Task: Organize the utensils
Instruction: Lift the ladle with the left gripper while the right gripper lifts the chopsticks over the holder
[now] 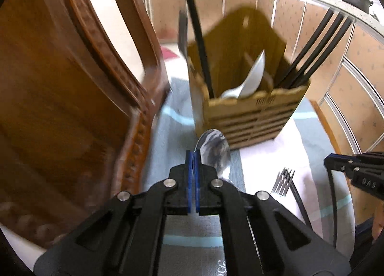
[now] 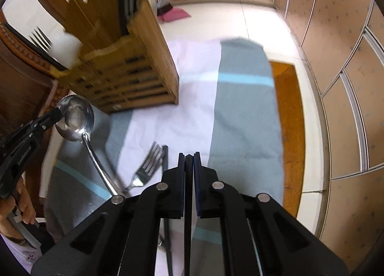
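Left claw [image 1: 194, 168] clamps the spoon [image 1: 214, 150] by its bowl rim; wooden caddy [image 1: 252, 113] just ahead (handle trails back). Right claw [image 2: 189, 165] clamps 1 black chopstick [image 2: 189, 180].

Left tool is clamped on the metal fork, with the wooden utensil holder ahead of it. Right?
Not quite. The left tool is clamped on the metal spoon, as the left wrist view shows; the fork lies on the cloth. The wooden utensil holder is indeed ahead.
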Available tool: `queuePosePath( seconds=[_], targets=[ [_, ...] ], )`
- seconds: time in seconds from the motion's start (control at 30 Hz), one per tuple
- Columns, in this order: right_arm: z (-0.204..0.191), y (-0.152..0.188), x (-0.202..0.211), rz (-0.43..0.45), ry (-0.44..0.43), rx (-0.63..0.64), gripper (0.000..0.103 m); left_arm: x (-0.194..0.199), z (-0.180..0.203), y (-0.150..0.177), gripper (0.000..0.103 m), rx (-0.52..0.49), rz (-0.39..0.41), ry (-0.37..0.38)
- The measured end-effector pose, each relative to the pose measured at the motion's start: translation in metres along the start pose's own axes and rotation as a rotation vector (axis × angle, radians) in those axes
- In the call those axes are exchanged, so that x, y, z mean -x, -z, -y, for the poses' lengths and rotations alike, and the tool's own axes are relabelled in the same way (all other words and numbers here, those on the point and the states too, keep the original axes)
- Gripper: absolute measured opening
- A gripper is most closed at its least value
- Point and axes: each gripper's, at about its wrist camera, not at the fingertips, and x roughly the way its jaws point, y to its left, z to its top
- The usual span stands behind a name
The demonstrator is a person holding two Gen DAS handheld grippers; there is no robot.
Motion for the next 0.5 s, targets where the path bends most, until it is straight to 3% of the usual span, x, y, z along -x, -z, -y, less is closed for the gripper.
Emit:
queuePosePath(
  seconds=[0.23, 0.5],
  targets=[
    [-0.003, -0.002, 0.064, 0.178, -0.034, 0.001, 0.007, 0.062, 0.009, -0.017, 0.002, -0.055, 0.165, -0.15],
    [-0.011, -0.006, 0.142, 0.417, -0.024, 0.006, 0.007, 0.115, 0.006, -0.035, 0.002, -0.071, 0.254, -0.21]
  ],
)
